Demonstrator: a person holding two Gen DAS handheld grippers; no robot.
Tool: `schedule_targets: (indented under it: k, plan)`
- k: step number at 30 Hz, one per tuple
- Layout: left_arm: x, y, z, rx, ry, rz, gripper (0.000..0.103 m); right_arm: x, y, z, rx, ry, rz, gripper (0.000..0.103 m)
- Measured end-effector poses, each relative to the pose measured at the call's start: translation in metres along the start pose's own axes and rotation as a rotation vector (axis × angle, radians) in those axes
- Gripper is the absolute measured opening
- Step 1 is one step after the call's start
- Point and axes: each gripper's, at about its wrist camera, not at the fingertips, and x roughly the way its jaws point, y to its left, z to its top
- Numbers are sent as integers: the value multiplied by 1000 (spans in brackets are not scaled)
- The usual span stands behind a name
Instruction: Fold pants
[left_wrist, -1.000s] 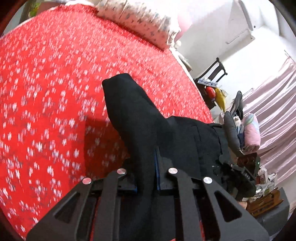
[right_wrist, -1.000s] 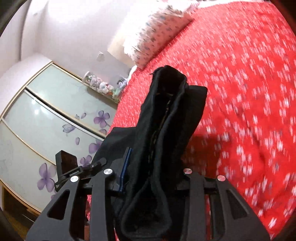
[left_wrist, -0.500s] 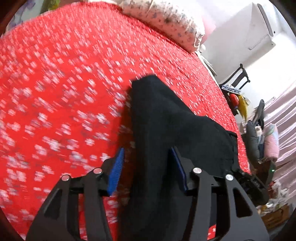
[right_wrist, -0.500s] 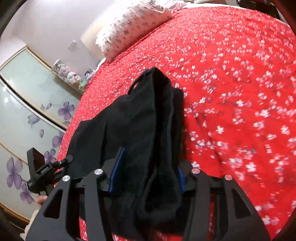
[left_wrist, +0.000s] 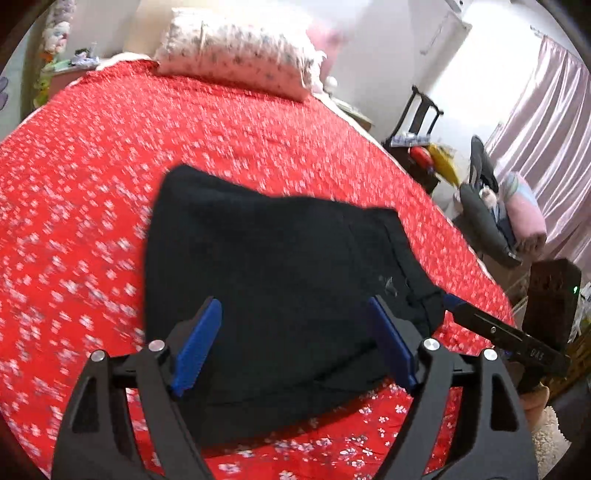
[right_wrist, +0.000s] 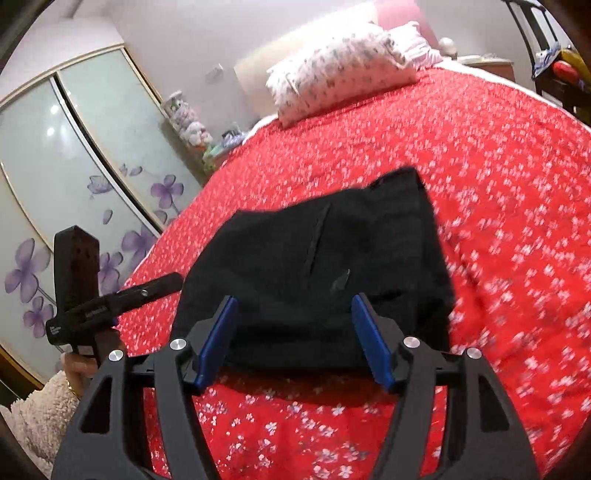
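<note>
Hovering with its blue pads spread wide and nothing between them, the left gripper (left_wrist: 291, 343) stands over the near edge of the pants (left_wrist: 280, 280); the right gripper (right_wrist: 295, 332) is likewise agape and empty over the same garment. Neither set of fingers can be seen to touch the cloth. Each gripper shows in the other's view, at the far side of the bundle, so the two flank it.

The pants lie as a compact black slab on the bed (left_wrist: 92, 155), near its foot edge, with the pillow (left_wrist: 240, 62) well apart at the head. A seam or pocket line runs across the upper layer in the right view. The outline is roughly four-sided but skewed, and the near edge looks thick and slightly bowed.

Judged from this lie, a fold is already laid and the step in hand is release and tidying, or one more fold. To do it well, draw both grippers straight back so that no pad drags the top layer. If folding again, pinch all layers at the two corners of one short edge, lift evenly, and lay them squarely over the opposite edge. Uneven lift would likely skew the stack.
</note>
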Motion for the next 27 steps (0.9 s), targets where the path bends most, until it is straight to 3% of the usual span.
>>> schedule_targets:
  k: [4, 6, 11, 13, 15, 18, 22, 27]
  plan:
    - [36, 18, -11, -70, 87, 30, 80, 21, -26, -15, 82, 72, -46, 76]
    - [41, 27, -15, -89, 64, 22, 80, 23, -25, -17, 68, 57, -40, 76]
    - [46, 15, -20, -18, 39, 70, 89, 25, -21, -25, 67, 11, -15, 87]
    - [43, 4, -23, 30, 33, 134, 92, 24, -20, -21, 80, -3, -12, 88]
    - [33, -6, -30, 57, -3, 177, 100, 16, -17, -20, 96, -11, -26, 88]
    - [11, -23, -45, 100, -94, 206, 101, 3, -11, -22, 92, -18, -71, 90]
    - [-10, -47, -70, 186, -167, 267, 101, -20, 4, -37, 45, -89, -155, 102]
    - [-30, -72, -101, 266, -229, 351, 101, -39, 26, -62, -9, -156, -255, 102]
